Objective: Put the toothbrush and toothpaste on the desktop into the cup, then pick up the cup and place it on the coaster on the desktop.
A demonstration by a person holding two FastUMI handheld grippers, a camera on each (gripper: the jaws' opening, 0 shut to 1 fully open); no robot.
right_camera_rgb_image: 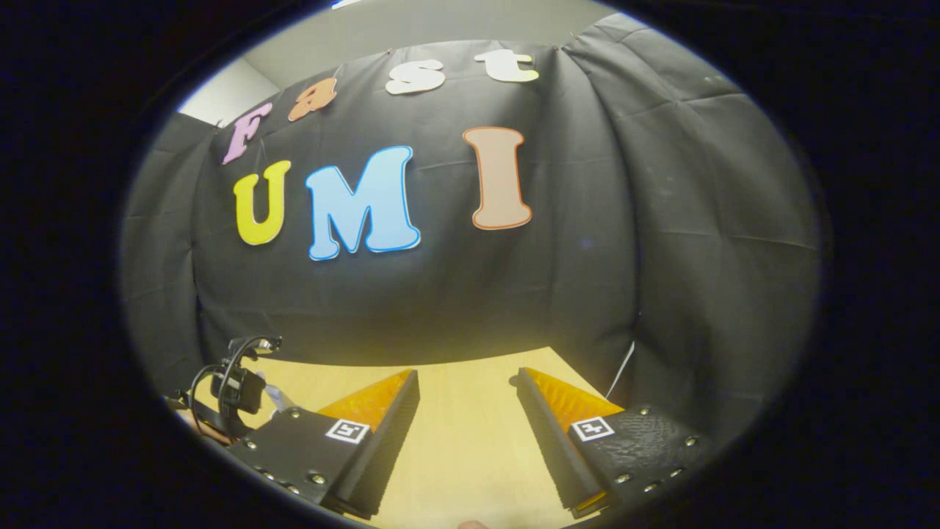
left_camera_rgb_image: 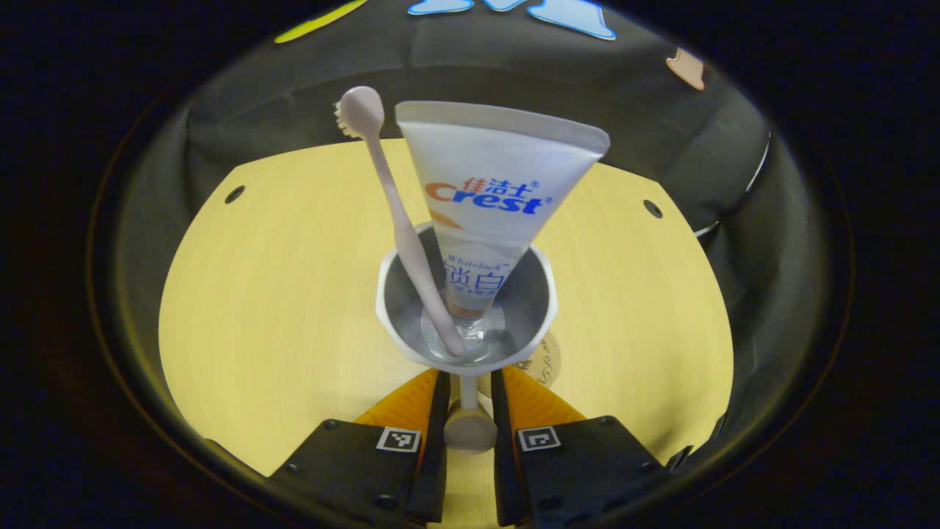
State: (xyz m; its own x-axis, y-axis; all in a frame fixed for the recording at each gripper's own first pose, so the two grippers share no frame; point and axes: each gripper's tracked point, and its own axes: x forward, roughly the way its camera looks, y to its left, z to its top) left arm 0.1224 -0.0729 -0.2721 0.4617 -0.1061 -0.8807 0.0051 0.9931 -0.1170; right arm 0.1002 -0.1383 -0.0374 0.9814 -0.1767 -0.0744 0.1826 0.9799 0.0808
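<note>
My left tongs (left_camera_rgb_image: 468,386) clamp the cup's handle (left_camera_rgb_image: 468,425), a pale stalk ending in a rounded knob, with both fingers pressed close against its sides. Just ahead of the fingertips sits the cup (left_camera_rgb_image: 465,297) itself, white and faceted at the rim, its inside smooth and grey. A toothbrush (left_camera_rgb_image: 400,220) with a slim pinkish shaft stands in it, foot in the bottom of the cup, leaning up and to the left with its bristled head at the top. Beside it, to the right, a toothpaste tube (left_camera_rgb_image: 493,198) stands cap down, widening upward to a flat crimped end; the two nearly touch where they enter the cup. A round tan coaster (left_camera_rgb_image: 545,360) peeks out from under the cup's right edge, just past my right finger; whether the cup rests on it I cannot tell. The desktop (left_camera_rgb_image: 279,294), pale yellow wood grain with small dark holes toward its far corners, spreads on every side. Beyond it hangs the black cloth wall (left_camera_rgb_image: 294,110).

In the right gripper view, my right tongs (right_camera_rgb_image: 468,386) stand wide open over bare desktop (right_camera_rgb_image: 463,441), holding nothing. To their left, low and near, is the other gripper (right_camera_rgb_image: 239,382) with looped black cable. Farther off, creased black cloth (right_camera_rgb_image: 661,220) closes the scene.
</note>
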